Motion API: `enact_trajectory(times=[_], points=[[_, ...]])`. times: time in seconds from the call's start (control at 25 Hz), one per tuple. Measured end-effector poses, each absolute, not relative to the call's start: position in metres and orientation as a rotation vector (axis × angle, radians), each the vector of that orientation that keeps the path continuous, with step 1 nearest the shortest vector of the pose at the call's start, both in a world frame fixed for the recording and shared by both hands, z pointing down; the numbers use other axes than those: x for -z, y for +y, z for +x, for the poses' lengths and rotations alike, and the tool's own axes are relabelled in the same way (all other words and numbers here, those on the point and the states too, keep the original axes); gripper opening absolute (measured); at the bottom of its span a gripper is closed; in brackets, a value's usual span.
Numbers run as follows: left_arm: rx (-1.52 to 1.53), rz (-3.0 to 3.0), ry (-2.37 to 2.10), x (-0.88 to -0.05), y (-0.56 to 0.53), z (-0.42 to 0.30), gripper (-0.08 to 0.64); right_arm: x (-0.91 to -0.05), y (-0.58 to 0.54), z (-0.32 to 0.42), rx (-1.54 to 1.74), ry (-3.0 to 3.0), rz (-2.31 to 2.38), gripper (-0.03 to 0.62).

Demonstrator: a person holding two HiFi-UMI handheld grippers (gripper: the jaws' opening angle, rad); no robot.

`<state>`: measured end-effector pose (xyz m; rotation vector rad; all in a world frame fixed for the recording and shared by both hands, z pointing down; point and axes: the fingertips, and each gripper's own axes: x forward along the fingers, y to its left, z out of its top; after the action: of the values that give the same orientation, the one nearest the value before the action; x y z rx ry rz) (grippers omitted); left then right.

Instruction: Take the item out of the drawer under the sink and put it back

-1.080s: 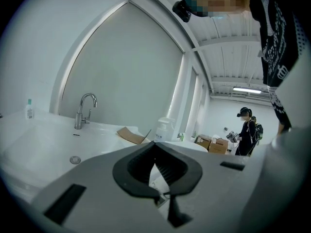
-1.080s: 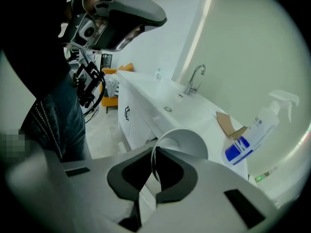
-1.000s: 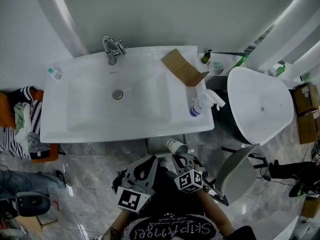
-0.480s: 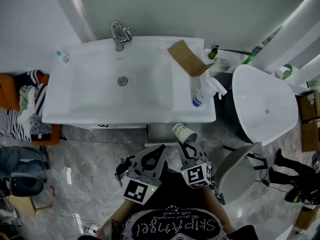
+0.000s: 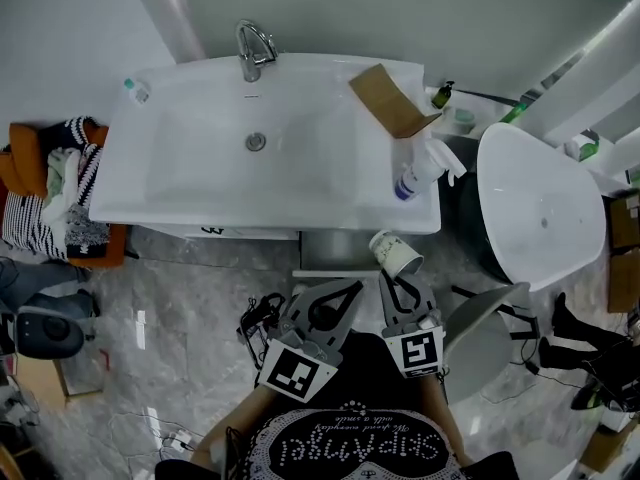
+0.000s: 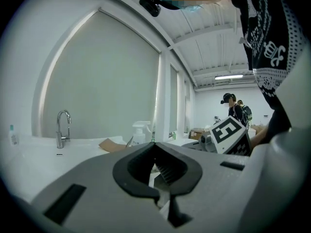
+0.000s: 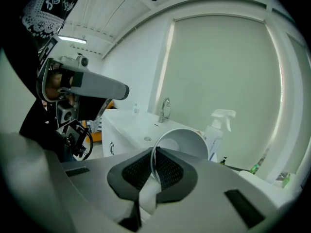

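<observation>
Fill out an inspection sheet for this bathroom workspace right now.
Surface: white sink, faucet at the back.
Job's things: cup held near the pulled-out drawer under the sink.
Clutter: cardboard, spray bottle and small bottle on the sink.
Grippers: right hand-held gripper shut on the cup's wall; left hand-held gripper shut, empty.
Cables: black cables beside the left hand-held gripper.
Surroundings: clothes pile left; white tub and chair right.
</observation>
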<state>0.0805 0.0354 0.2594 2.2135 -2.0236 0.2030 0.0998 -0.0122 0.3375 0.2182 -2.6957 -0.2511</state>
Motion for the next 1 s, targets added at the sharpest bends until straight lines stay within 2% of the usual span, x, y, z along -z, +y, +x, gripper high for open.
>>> enact_trajectory(times=[0.6,1.0], points=[[-0.241,2.275,-2.0,-0.257,0.042,0.101,0.0,-0.283,0.008,0.12,0.158,-2.865,0.305,0.024],[-0.19,2.256,-1.994,-0.261,0.044,0.105,0.0,-0.286,0.014,0.133,0.173,-2.858,0.297,0.023]])
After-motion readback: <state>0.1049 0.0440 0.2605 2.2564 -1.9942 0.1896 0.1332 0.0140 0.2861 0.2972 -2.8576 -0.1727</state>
